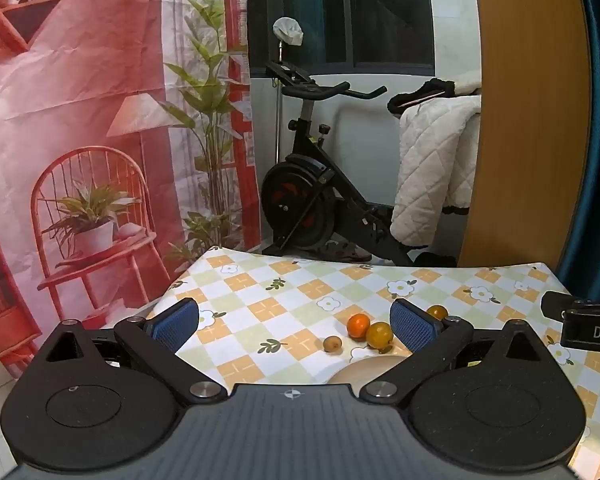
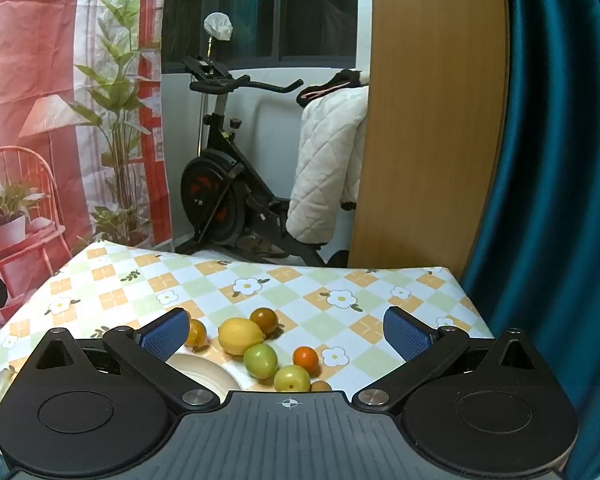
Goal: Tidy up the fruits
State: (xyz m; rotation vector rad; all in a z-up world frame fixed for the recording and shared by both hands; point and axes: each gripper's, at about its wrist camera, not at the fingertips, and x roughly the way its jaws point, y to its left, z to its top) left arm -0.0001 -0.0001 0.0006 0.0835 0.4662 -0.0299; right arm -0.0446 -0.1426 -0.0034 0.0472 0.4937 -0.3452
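Observation:
Small fruits lie loose on the checkered tablecloth (image 1: 284, 292). In the left wrist view an orange fruit (image 1: 358, 325), a yellow-orange fruit (image 1: 379, 335) and a small brown one (image 1: 332, 344) lie ahead of my open, empty left gripper (image 1: 296, 326); a wooden plate (image 1: 370, 369) sits just under it. In the right wrist view a lemon (image 2: 240, 336), two green fruits (image 2: 260, 361) (image 2: 291, 378), a red-orange fruit (image 2: 305, 358) and a dark orange one (image 2: 264, 320) lie between the fingers of my open, empty right gripper (image 2: 288, 334). The plate (image 2: 204, 372) shows at the lower left.
The table's far edge (image 2: 260, 262) drops off to an exercise bike (image 1: 308, 184) and a white quilt (image 1: 432, 176). A wooden panel (image 2: 432, 120) and a teal curtain (image 2: 560, 160) stand at the right. A printed backdrop (image 1: 80, 120) hangs at the left.

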